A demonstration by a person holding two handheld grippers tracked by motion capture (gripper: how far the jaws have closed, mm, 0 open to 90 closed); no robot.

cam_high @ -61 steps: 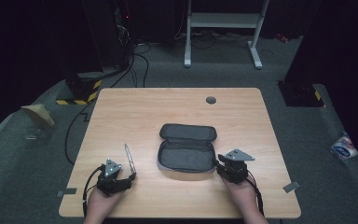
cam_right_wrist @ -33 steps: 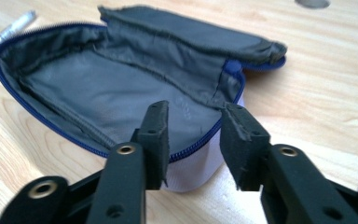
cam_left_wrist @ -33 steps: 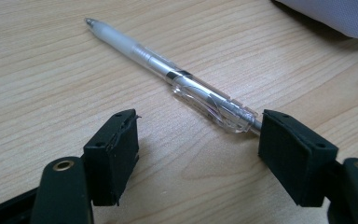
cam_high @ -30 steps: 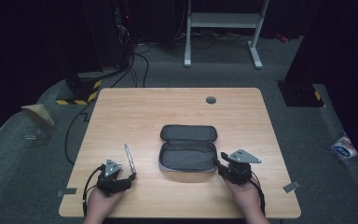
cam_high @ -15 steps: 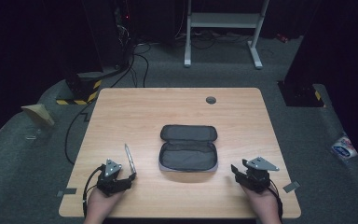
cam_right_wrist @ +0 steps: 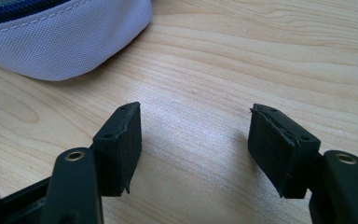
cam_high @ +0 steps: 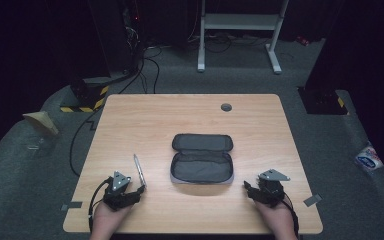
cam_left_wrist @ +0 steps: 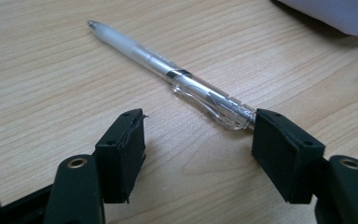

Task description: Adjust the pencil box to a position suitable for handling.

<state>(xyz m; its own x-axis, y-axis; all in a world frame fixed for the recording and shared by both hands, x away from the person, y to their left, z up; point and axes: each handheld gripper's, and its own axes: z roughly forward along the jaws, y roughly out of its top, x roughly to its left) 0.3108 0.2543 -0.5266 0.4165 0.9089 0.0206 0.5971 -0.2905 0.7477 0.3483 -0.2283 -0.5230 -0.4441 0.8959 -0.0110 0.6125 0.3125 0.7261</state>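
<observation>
Step in hand: I judge it to be picking up the pen [cam_left_wrist: 170, 74] with my left gripper [cam_left_wrist: 198, 140] so it can go into the open pencil case [cam_high: 202, 159].
Pen: it lies flat on the table [cam_high: 145, 117], just ahead of my left gripper, its tip pointing away from me and its clip end nearest me; in the high view it sits to the left of the case, apart from it.
Left gripper: my jaws stand partly open and have just been closing a little; the pen's clip end touches the inner edge of one jaw, while the barrel runs out ahead rather than between the pads, so nothing is held yet.
Right gripper [cam_right_wrist: 193, 140]: my jaws have just been opening and stand apart with only bare wood between them; it rests low by the case's near right corner, not touching the fabric.
Pencil case: unzipped and laid open in the middle of the table, lid folded back, the inside dark.
How to do it well: I should slide forward until the barrel lies squarely between both pads, then close across it.
Risk: closing now would likely pinch only the end and flick the pen aside.
Right hand's part: stay near the case, ready to steady its rim.
</observation>
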